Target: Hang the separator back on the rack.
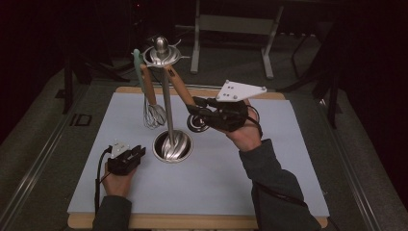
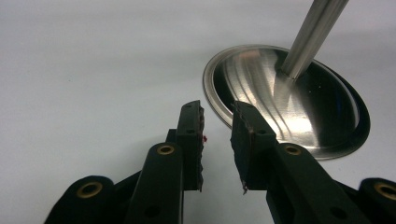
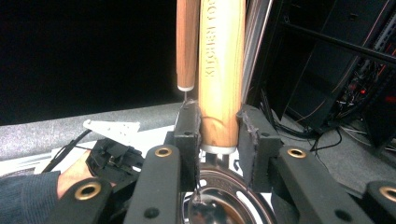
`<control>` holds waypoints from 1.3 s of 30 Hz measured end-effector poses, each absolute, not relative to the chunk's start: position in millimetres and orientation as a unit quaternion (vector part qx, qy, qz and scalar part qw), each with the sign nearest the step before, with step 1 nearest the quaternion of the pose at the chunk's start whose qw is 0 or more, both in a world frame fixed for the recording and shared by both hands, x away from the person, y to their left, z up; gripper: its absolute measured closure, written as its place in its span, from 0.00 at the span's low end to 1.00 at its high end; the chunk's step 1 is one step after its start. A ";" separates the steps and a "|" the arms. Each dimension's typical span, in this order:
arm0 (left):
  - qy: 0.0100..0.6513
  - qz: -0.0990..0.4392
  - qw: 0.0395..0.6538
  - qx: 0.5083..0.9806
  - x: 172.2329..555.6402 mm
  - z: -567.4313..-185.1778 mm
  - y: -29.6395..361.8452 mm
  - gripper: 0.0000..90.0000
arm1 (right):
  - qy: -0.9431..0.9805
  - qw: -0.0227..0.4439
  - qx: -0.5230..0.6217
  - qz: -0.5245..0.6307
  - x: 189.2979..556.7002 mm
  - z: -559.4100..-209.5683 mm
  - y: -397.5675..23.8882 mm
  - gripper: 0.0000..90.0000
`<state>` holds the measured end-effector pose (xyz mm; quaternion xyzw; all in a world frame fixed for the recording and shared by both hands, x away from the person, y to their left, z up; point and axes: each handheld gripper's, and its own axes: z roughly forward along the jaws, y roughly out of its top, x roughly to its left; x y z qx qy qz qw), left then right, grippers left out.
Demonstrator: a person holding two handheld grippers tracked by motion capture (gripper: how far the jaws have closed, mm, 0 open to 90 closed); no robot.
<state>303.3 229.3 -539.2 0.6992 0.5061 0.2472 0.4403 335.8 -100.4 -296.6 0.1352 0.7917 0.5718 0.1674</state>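
Your right gripper fingers clamp the wooden-handled ladle, which hangs tilted from the utensil stand. Your left gripper rests on the tabletop, fingers apart and empty, beside the stand's base.

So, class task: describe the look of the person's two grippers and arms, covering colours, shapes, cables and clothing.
Both grippers are black, each with two blocky jaws on arms set with brass-coloured rivets. The left gripper has a small white piece on top and a black cable trailing along the forearm. The right gripper carries a pale grey three-cornered plate with small holes. Both sleeves are dark grey-blue.
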 end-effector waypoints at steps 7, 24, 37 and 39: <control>0.506 0.246 0.441 0.699 303.3 -539.1 229.4 0.82 | 0.798 0.161 0.151 0.561 344.5 -301.4 -93.0 0.79; 0.507 0.246 0.441 0.699 303.3 -539.1 229.5 0.82 | 0.805 0.141 0.150 0.556 349.3 -304.2 -83.1 0.72; 0.507 0.247 0.441 0.698 303.2 -539.1 229.6 0.81 | 0.814 0.132 0.163 0.541 356.0 -312.5 -96.4 0.64; 0.507 0.246 0.442 0.698 303.2 -539.0 229.6 0.81 | 0.816 0.130 0.169 0.538 357.7 -315.5 -99.7 0.62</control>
